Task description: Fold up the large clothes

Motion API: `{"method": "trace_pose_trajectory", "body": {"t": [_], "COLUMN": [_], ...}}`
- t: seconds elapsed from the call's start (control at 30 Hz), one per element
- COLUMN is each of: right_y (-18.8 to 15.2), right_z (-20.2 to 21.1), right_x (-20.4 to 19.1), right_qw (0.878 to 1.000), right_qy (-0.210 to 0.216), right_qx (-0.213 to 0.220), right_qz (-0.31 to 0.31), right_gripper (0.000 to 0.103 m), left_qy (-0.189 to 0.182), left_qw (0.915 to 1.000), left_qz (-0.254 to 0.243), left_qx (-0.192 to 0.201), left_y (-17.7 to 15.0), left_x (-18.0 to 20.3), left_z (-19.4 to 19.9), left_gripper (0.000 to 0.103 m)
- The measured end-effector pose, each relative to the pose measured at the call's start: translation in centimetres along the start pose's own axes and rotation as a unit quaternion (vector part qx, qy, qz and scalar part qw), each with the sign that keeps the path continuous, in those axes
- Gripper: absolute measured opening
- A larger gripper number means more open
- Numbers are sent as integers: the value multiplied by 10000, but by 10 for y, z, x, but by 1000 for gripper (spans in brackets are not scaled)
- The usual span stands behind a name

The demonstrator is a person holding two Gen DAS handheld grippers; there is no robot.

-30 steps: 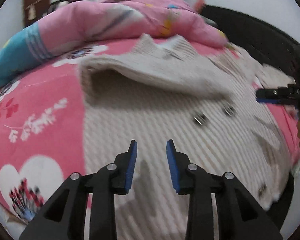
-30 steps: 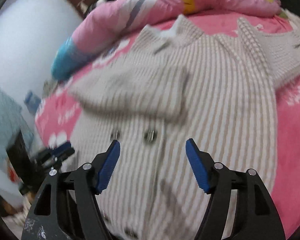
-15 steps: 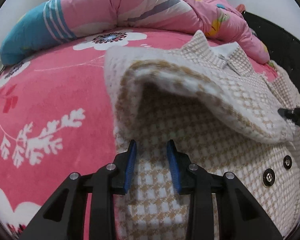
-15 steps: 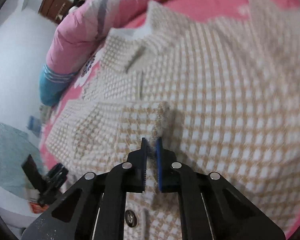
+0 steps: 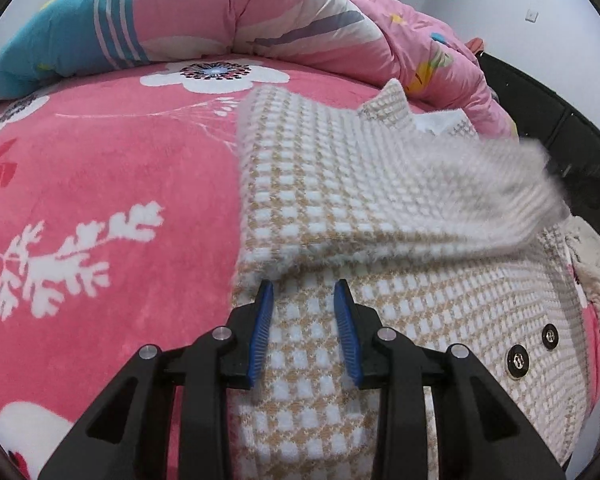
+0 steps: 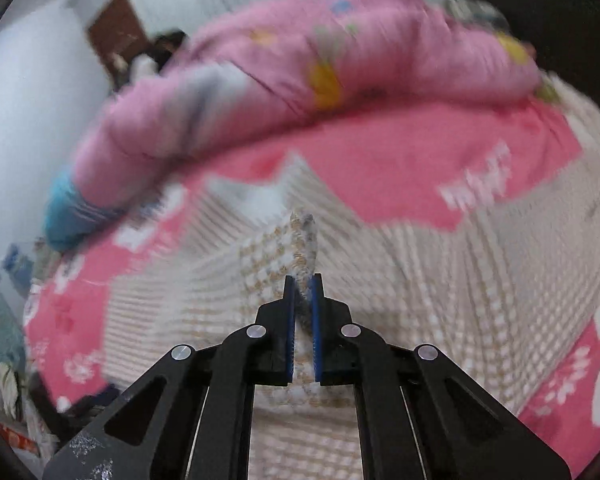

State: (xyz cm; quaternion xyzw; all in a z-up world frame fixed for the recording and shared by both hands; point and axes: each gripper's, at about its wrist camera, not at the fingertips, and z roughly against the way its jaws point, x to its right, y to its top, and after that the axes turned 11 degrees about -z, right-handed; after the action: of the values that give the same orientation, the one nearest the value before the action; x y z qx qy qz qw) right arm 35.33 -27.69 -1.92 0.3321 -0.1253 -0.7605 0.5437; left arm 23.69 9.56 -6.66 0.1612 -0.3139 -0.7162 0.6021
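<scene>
Pink bed [image 5: 100,184]: R tool [image 6: 302,280] pinches coat [image 5: 380,300] sleeve edge; L tool [image 5: 304,292] narrow, empty.

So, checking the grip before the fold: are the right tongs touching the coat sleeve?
Touching. The right wrist view shows the right tongs shut on the sleeve, fabric pinched between the pads.

Both wrist cameras low over bed [image 5: 100,184], close, facing rolled quilt [image 5: 260,12]; both share checked coat [image 5: 380,320].
</scene>
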Motion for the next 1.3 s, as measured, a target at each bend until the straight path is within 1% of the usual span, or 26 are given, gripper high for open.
{"method": "trace_pose_trajectory", "body": {"t": [0.07, 0.1, 0.13, 0.17, 0.2, 0.3, 0.37, 0.43, 0.47, 0.53, 0.57, 0.63, 0.67, 0.7, 0.77, 0.83, 0.87, 0.93, 1.0, 1.03, 1.07, 1.13, 1.17, 1.2, 1.23, 1.3], "right_y": [-5, -10, -11, -9, -8, -4, -2, -5, -9, -17, -22, -33, -36, -35, -31, -27, -26, -28, -38, -48, -60, -68, -65, -62, -62, -70], "right_z": [-31, -30, -29, -23, -13, 19, 29, 18, 7, -22, -43, -76, -84, -82, -74, -60, -50, -30, -30, -41, -55, -56, -52, -46, -36, -11], "right_x": [16, 23, 31, 35, 37, 27, 10, -12, -24, -35, -35, -32, -29, -29, -30, -29, -27, -29, -31, -32, -32, -31, -31, -32, -34, -38], "right_qw": [9991, 9987, 9982, 9981, 9981, 9986, 9986, 9980, 9972, 9954, 9949, 9923, 9918, 9914, 9913, 9932, 9938, 9933, 9901, 9871, 9830, 9818, 9840, 9862, 9870, 9860], "right_qy": [-246, -275, -277, -210, -163, -70, 73, 187, 151, 130, -23, -397, -374, -334, -358, -288, -193, 134, 256, 145, -90, -118, -165, -272, -344, -257], "right_qx": [-295, -330, -326, -248, -95, 399, 526, 422, 331, 23, -136, -399, -355, -317, -404, -456, -426, -297, -361, -519, -614, -407, -458, -482, -428, -57], "right_qz": [-183, -273, -415, -532, -581, -336, -32, 424, 657, 947, 1002, 1103, 1171, 1225, 1197, 1036, 1007, 1112, 1331, 1510, 1730, 1852, 1713, 1561, 1510, 1649], "right_gripper": [7, 14, 18, 30, 38, 46, 48, 50, 50, 50, 50, 50, 50, 50, 50, 50, 52, 55, 70, 72, 75, 76, 76, 76, 76, 76], "left_qy": [-55, -85, -112, -157, -184, -153, -237, -204, -214, -436, -458, -96, 93, 119, 74, 124, 169, 64, -51, -101, -124, 145, 403, 557, 621, 410], "left_qw": [10000, 9999, 9999, 9998, 9998, 9988, 9976, 9971, 9975, 9979, 9985, 9998, 9990, 9984, 9990, 9986, 9988, 9996, 9997, 9997, 9995, 9971, 9946, 9932, 9931, 9958], "left_qz": [39, 49, 52, 60, 52, -102, -177, -230, -217, -129, -70, -184, -250, -210, -177, -319, -317, -265, -238, -229, -253, -502, -797, -911, -880, -757], "left_qx": [11, 21, 29, 47, 80, 447, 629, 697, 642, 451, 278, -67, -359, -514, -410, -399, -329, -101, -24, -43, -169, -549, -537, -468, -461, -312], "left_y": [0, 0, 0, 1, 2, 11, 23, 47, 59, 80, 89, 97, 97, 95, 95, 94, 94, 94, 94, 94, 89, 78, 73, 72, 74, 76], "left_x": [-2, -2, -3, -4, -4, -5, -2, 5, 10, 13, 11, 8, 4, -1, -4, -2, -3, -6, -4, -2, 2, 14, 23, 28, 31, 36], "left_z": [0, 1, 2, 5, 9, 33, 43, 41, 36, 14, -5, -42, -68, -83, -79, -68, -57, -39, -29, -29, -33, -51, -55, -51, -44, -26], "left_gripper": [31, 31, 31, 31, 31, 31, 31, 32, 34, 37, 37, 37, 37, 37, 37, 37, 37, 37, 38, 40, 46, 48, 49, 49, 49, 49]}}
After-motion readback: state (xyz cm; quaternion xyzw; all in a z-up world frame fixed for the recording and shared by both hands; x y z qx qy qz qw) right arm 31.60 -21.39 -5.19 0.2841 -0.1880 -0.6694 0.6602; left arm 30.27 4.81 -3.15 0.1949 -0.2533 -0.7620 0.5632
